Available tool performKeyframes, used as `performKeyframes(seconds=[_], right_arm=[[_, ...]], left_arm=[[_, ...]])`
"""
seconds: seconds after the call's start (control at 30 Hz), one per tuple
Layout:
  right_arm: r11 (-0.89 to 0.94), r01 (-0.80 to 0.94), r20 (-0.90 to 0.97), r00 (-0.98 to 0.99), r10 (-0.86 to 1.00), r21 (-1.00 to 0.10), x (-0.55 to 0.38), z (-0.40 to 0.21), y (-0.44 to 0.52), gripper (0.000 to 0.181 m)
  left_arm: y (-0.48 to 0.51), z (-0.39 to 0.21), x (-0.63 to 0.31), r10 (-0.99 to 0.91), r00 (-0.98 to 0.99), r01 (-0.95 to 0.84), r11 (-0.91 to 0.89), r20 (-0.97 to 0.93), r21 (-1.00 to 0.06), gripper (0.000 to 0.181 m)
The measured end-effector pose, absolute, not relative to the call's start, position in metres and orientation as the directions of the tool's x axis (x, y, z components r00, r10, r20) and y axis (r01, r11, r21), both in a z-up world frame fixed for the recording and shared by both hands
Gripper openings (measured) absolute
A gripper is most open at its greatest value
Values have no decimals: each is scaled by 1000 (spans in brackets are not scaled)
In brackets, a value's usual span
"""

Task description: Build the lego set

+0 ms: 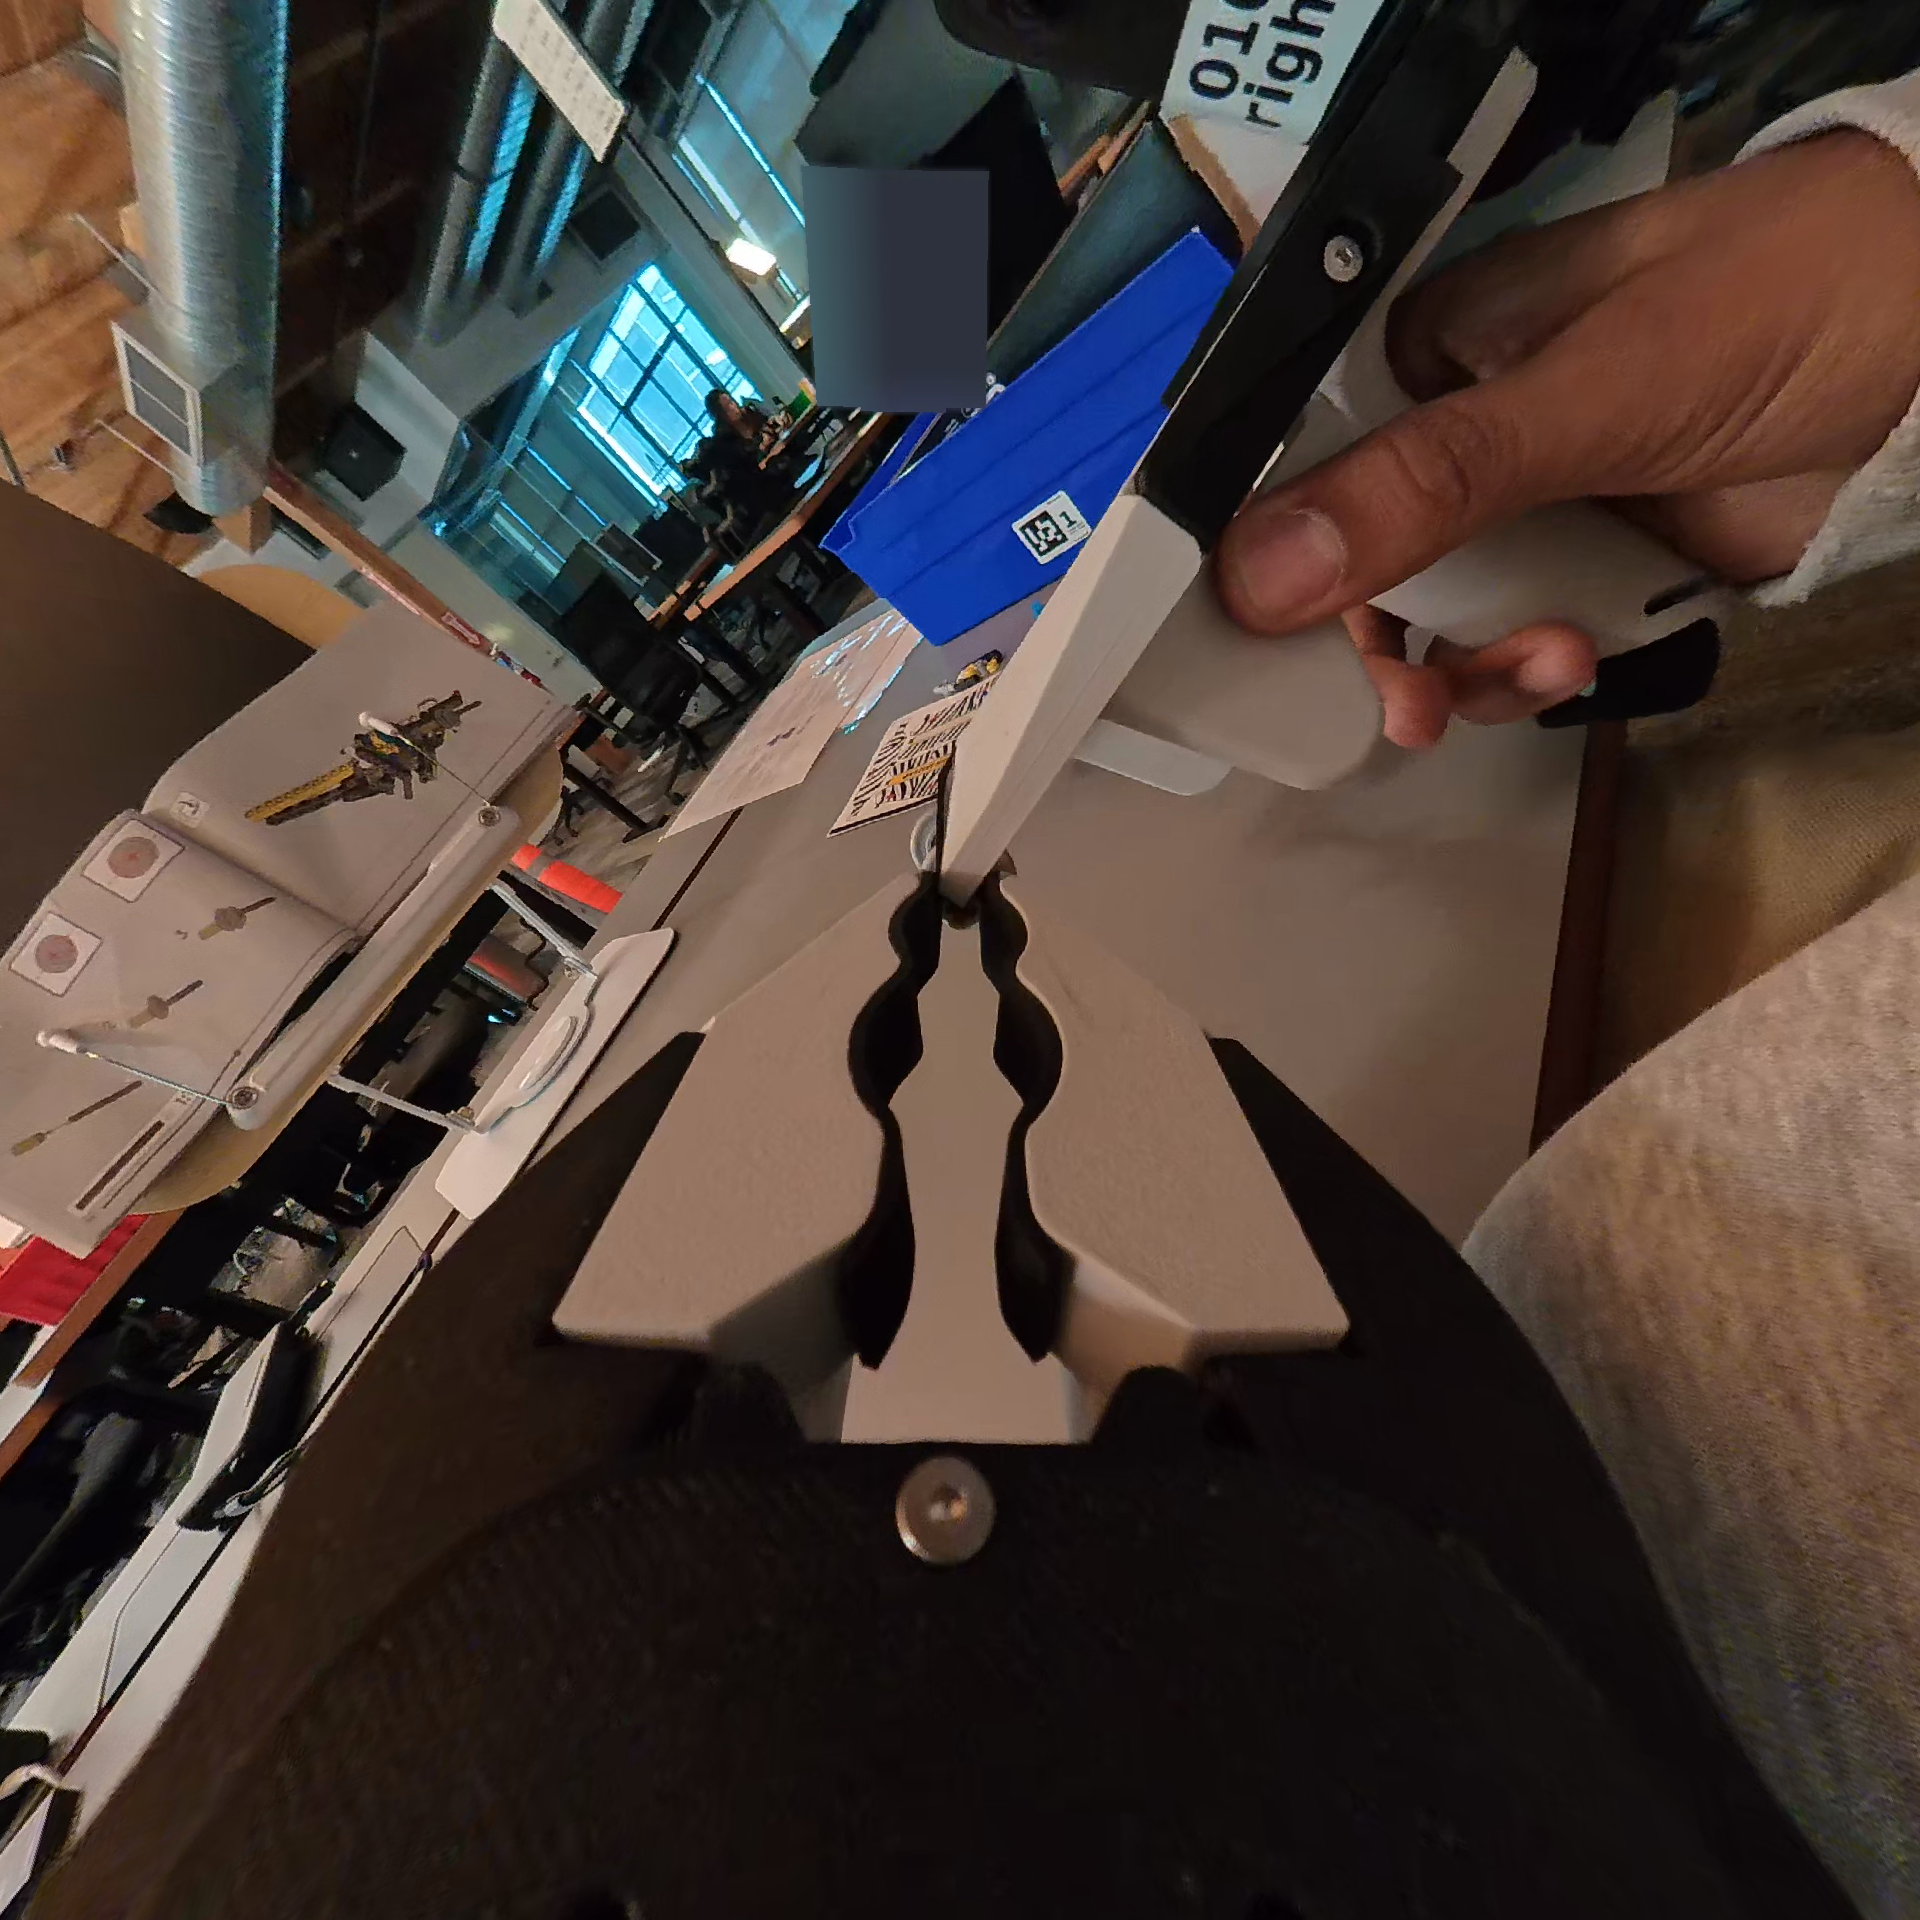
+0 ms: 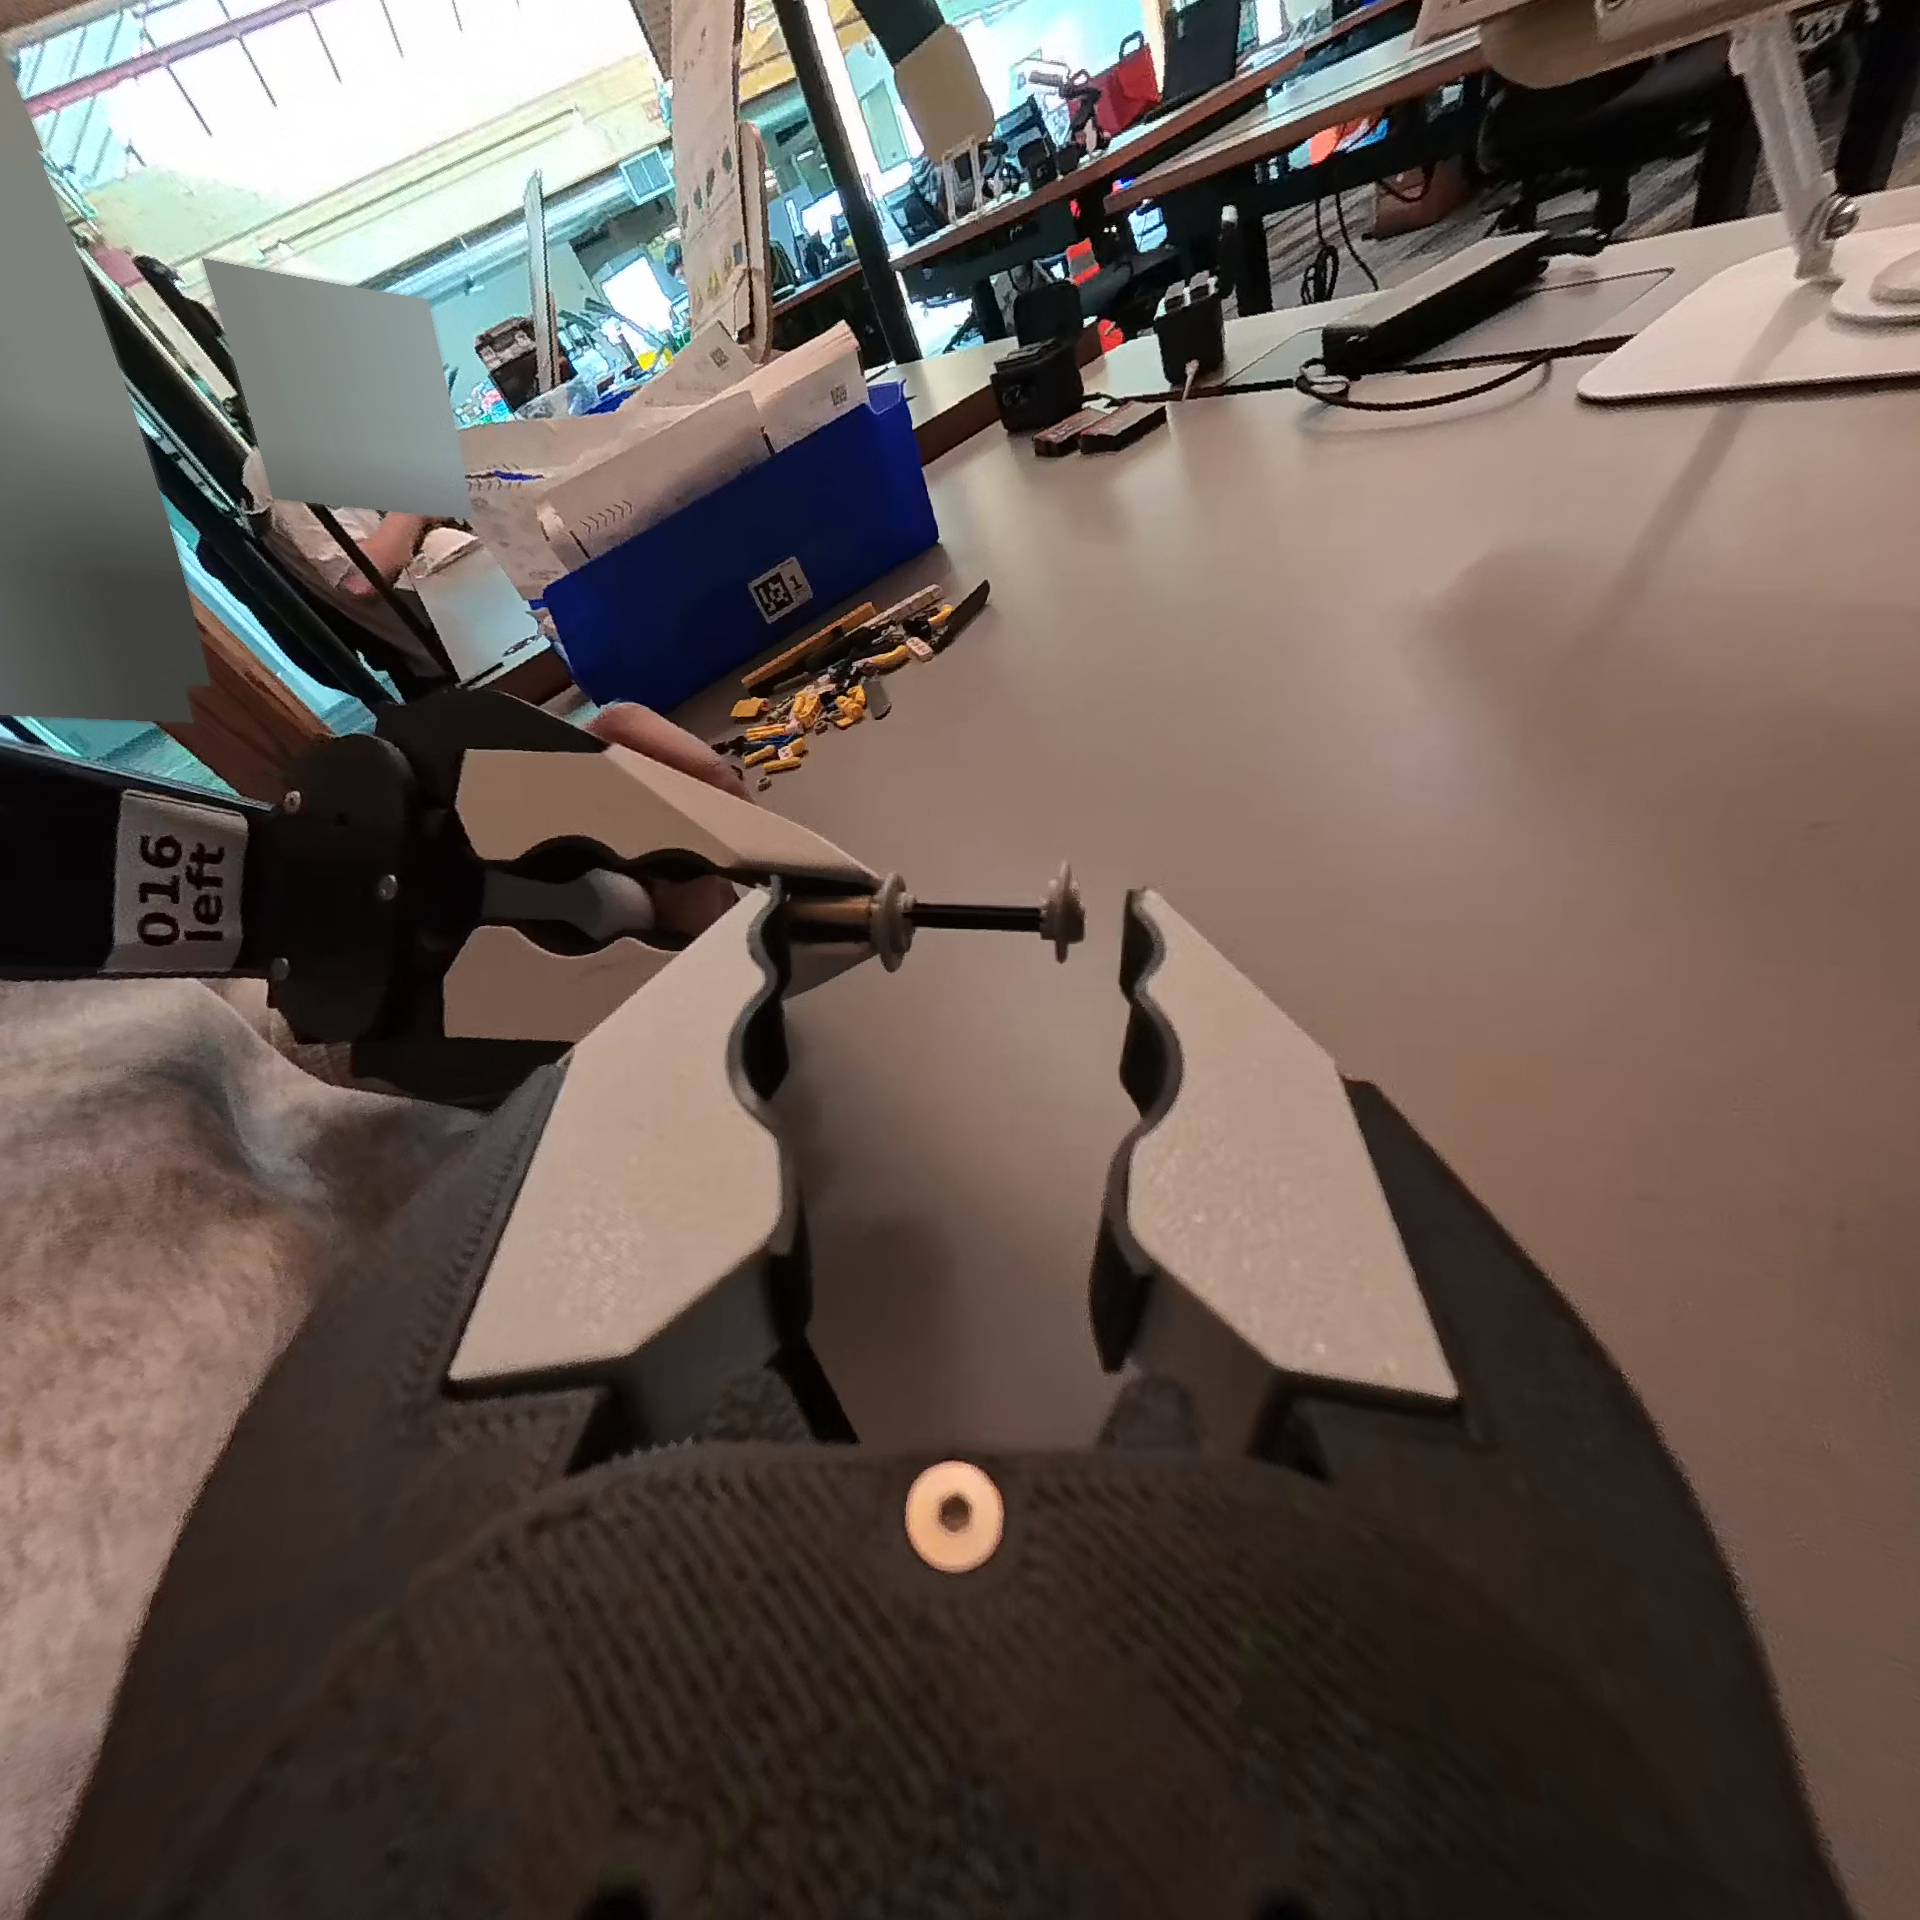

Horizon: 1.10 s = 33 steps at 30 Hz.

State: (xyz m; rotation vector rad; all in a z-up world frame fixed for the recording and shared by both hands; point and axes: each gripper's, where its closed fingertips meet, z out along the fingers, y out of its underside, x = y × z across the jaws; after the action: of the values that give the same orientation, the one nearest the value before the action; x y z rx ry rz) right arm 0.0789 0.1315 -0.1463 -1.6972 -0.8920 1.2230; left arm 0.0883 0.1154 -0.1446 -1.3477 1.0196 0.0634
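Observation:
My left gripper is shut on the tan end of a black axle. The axle carries two grey discs and sticks out level above the table. In the right wrist view the left gripper comes in from the left. My right gripper is open and empty, with the axle lying crosswise between its fingertips; its left fingertip overlaps the left gripper's tip. In the left wrist view one right-gripper finger reaches down to my left tips, held by a hand. A pile of loose yellow, black and blue lego pieces lies farther back.
A blue bin stuffed with paper bags stands behind the pile; it also shows in the left wrist view. An instruction booklet sits on a stand, whose white base is at the far right. Black chargers and cables lie beyond. Left and right tips are no more than a few centimetres apart.

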Motion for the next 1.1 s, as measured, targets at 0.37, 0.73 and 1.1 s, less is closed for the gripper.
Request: performKeyframes(seconds=[0.37,0.73,1.1], right_arm=[[-344,120,-304,264,915,-931,79,-147,128,54],[-357,151,-310,268,912,-922,80,-150,128,54],[-361,166,-310,268,912,-918,80,-151,127,52]], left_arm=[[115,-150,89,-529,585,-571,269,-615,-775,4],[115,-151,92,-537,584,-568,264,-608,-779,4],[116,-153,93,-541,586,-567,258,-603,-782,4]])
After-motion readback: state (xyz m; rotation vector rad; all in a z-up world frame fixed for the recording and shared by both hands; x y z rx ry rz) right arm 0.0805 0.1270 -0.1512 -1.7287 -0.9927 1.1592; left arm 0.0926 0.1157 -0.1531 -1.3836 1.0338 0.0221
